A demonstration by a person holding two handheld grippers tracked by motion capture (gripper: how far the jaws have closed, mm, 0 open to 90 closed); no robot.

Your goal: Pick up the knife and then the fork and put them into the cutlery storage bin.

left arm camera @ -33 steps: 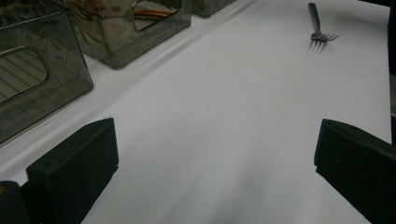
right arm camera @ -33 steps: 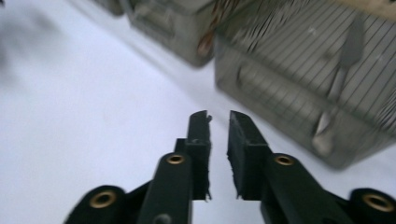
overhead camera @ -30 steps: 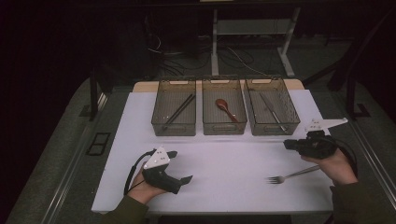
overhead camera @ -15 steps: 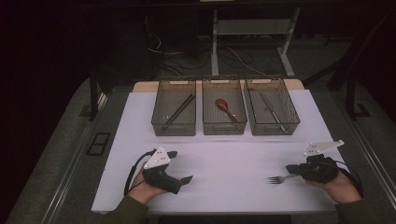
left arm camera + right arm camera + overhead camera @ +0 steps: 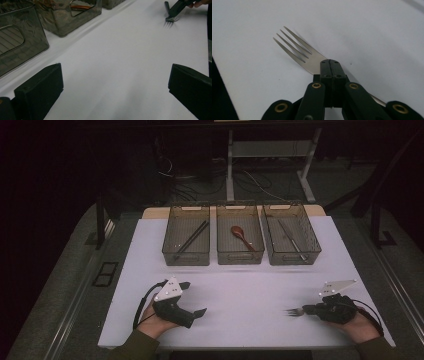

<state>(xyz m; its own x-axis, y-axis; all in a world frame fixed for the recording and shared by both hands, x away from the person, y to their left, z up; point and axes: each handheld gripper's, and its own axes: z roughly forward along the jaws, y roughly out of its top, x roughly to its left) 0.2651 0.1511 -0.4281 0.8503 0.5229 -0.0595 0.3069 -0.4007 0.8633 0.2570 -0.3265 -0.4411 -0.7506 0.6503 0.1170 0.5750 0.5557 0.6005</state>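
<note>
Right gripper (image 5: 329, 75): closed on the fork (image 5: 298, 51) at its neck, low over the white table (image 5: 250, 290).
Left gripper (image 5: 192, 312): jaws held wide, nothing between them.
Done: fork is gripped.
Left: judged, fork is yet to be placed in the right-hand bin (image 5: 290, 236).
</note>
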